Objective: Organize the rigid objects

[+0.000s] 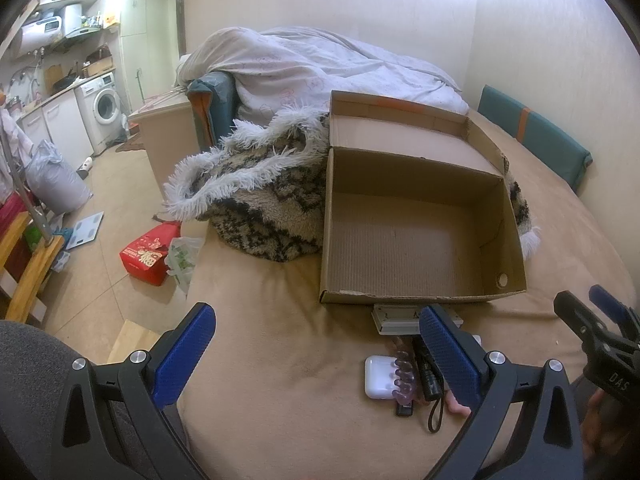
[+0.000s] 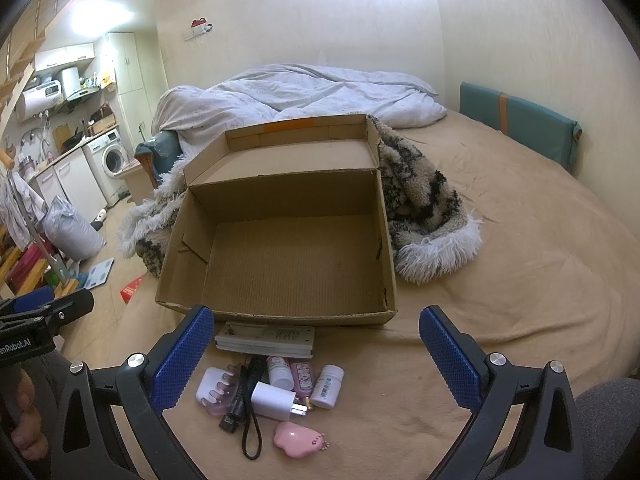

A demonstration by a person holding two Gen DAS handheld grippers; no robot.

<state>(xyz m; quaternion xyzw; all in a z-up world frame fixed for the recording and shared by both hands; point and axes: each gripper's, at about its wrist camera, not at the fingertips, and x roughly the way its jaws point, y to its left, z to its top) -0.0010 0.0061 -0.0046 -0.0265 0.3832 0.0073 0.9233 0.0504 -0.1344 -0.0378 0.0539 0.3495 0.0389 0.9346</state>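
Note:
An open empty cardboard box (image 2: pixel 280 256) lies on the tan bed; it also shows in the left wrist view (image 1: pixel 412 236). In front of it lie small items: a flat white-grey box (image 2: pixel 266 338), a white earbud case (image 2: pixel 210 388), a purple hair claw (image 2: pixel 224 394), a black flashlight (image 2: pixel 246 390), a white charger plug (image 2: pixel 274 400), two white bottles (image 2: pixel 328 386), a pink bottle (image 2: pixel 302 376) and a pink foot-shaped charm (image 2: pixel 294 442). My left gripper (image 1: pixel 316 356) is open and empty, left of the pile. My right gripper (image 2: pixel 316 358) is open and empty above the pile.
A fluffy patterned blanket (image 2: pixel 424 208) lies behind the box, a white duvet (image 2: pixel 304 96) further back. A teal cushion (image 2: pixel 520 128) stands by the wall. The bed's left edge drops to a floor with a red box (image 1: pixel 150 254).

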